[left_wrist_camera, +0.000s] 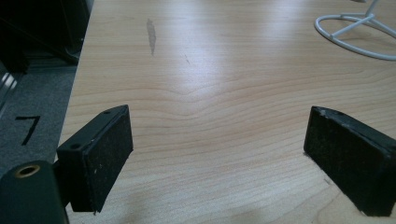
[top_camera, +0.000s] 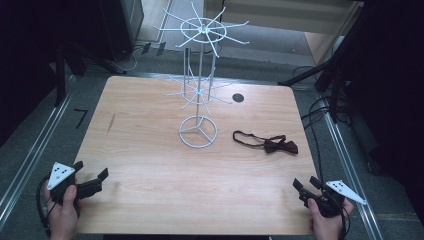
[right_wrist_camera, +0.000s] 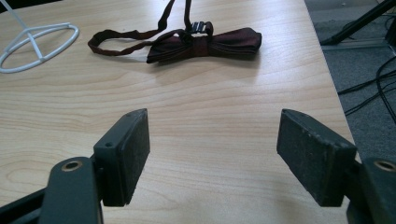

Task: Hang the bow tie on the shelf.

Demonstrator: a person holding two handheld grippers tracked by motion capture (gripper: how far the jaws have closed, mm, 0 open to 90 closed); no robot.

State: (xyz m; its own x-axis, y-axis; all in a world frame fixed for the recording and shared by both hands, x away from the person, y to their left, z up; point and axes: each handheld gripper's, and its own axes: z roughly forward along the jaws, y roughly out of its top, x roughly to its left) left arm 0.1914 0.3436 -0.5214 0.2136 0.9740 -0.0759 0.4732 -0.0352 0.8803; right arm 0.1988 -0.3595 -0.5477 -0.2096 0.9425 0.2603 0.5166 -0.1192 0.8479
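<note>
A dark red bow tie point(top_camera: 280, 144) with its strap looped to the left lies flat on the right half of the wooden table point(top_camera: 150, 165). A white wire rack point(top_camera: 199, 75) with two tiers of spokes stands upright near the table's middle, on a ring base point(top_camera: 198, 132). My left gripper point(top_camera: 91, 175) rests at the near left corner, open and empty. My right gripper point(top_camera: 306, 184) sits at the near right corner, open and empty. In the right gripper view the bow tie point(right_wrist_camera: 205, 44) lies well ahead of the jaws. In the left gripper view the ring base point(left_wrist_camera: 357, 35) shows far right.
A round dark grommet hole point(top_camera: 238, 98) sits in the table behind the rack. A grey scuff point(top_camera: 111, 123) marks the left side. Metal floor rails point(top_camera: 30, 160) run along both sides, and cables point(top_camera: 320, 107) trail off the right.
</note>
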